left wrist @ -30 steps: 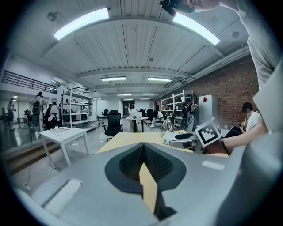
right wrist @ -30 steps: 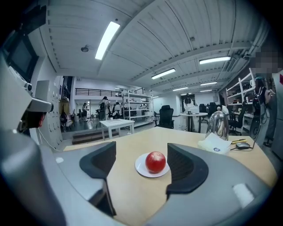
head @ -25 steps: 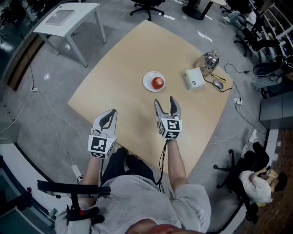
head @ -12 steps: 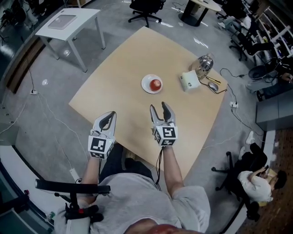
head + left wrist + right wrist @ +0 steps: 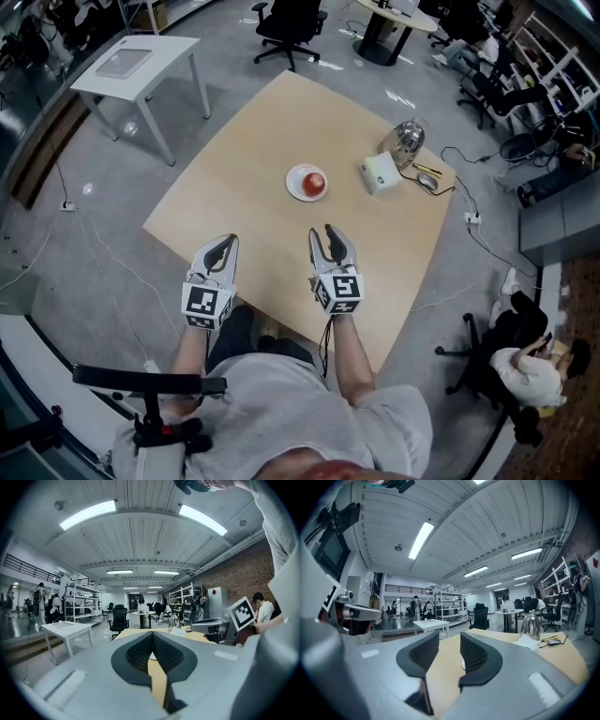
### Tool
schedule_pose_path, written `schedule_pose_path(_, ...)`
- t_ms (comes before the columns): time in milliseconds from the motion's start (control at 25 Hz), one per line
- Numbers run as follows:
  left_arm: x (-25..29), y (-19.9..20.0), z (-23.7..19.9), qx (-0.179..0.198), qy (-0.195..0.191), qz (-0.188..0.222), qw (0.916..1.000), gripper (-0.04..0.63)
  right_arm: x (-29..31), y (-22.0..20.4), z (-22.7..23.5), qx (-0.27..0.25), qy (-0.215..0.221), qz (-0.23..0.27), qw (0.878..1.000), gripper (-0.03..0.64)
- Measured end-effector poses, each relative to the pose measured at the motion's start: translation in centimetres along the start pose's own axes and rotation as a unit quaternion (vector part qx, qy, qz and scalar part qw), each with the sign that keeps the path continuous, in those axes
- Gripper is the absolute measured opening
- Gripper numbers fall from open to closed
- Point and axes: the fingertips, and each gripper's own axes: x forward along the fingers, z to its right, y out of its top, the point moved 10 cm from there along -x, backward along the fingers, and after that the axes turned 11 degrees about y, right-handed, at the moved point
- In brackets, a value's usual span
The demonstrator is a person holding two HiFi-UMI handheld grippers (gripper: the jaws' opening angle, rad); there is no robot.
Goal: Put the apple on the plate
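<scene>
A red apple (image 5: pixel 315 182) lies on a small white plate (image 5: pixel 298 178) in the middle of the tan table (image 5: pixel 267 122). My right gripper (image 5: pixel 328 235) hovers over the table's near part, short of the plate, pointing at it. Its jaws have just been closing and stand a little apart with nothing between them, as the right gripper view (image 5: pixel 449 641) shows. My left gripper (image 5: pixel 221 247) is held by the table's near edge, further left. Its jaws meet at the tips and hold nothing (image 5: pixel 152 637).
A white box (image 5: pixel 379 172), a metal kettle (image 5: pixel 406 140) and a computer mouse (image 5: pixel 427 182) sit at the table's far right corner. A small white side table (image 5: pixel 136 58) and office chairs (image 5: pixel 291 19) stand beyond. A person (image 5: pixel 525 375) sits at the lower right.
The right gripper has drawn back from the plate toward me, and its jaws have narrowed. The left gripper has barely shifted. The apple and plate stay put.
</scene>
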Motion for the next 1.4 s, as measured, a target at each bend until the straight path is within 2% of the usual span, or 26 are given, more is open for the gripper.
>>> schedule_pose_path(760, -0.7, 0.3, -1.9, -0.001, 0.002, 0.019, 0.9998, 0.018, -2.7, 1.2, -2.2, -0.002, -0.024, 0.017, 1.000, 0.074)
schedule_pose_path(1400, -1.6, -0.2, -2.1, -0.008, 0.010, 0.017, 0.9998, 0.018, -4.2, -0.7, -2.9, 0.013, -0.033, 0.002, 0.999, 0.046)
